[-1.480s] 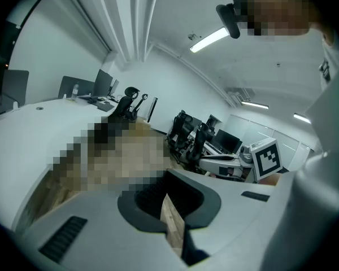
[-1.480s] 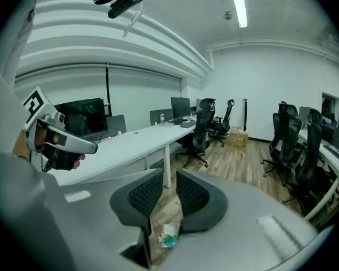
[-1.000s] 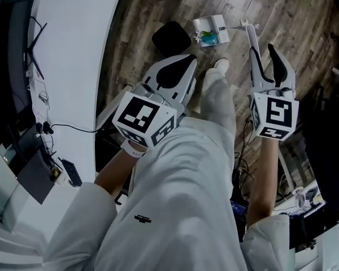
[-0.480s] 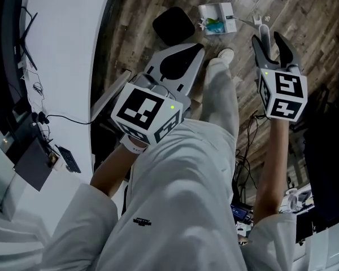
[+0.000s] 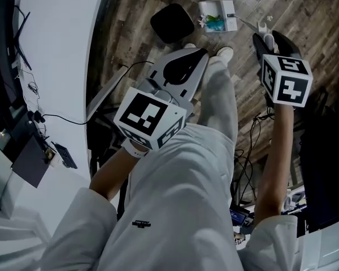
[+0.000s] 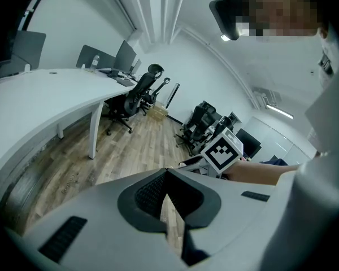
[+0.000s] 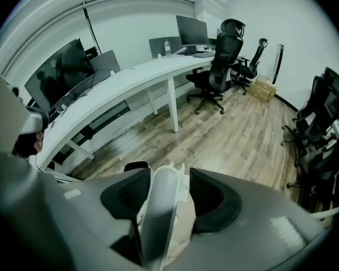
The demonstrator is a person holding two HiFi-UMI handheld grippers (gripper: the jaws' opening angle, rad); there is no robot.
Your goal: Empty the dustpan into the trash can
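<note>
A white dustpan [image 5: 217,16] holding green and blue scraps lies on the wood floor, its thin handle [image 5: 253,22] reaching right. A black trash can [image 5: 172,22] stands just left of it. My right gripper [image 5: 269,37] points steeply down over the handle's end. In the right gripper view the white handle [image 7: 160,219] stands between the jaws of that gripper [image 7: 169,178], which have just been opening; a gap shows beside the right pad. My left gripper [image 5: 196,53] is shut on nothing, hovering near the trash can; its pads meet in the left gripper view [image 6: 166,175].
A long white desk [image 5: 62,49] runs along the left, with cables and devices on it. The person's trousered leg [image 5: 209,151] and shoe [image 5: 225,53] sit between the grippers. Floor cables [image 5: 250,145] lie at the right. Office chairs [image 7: 223,49] stand further off.
The right gripper has dropped and tipped downward, so the dustpan handle now sits between its jaws. The left gripper has sunk a little toward the floor.
</note>
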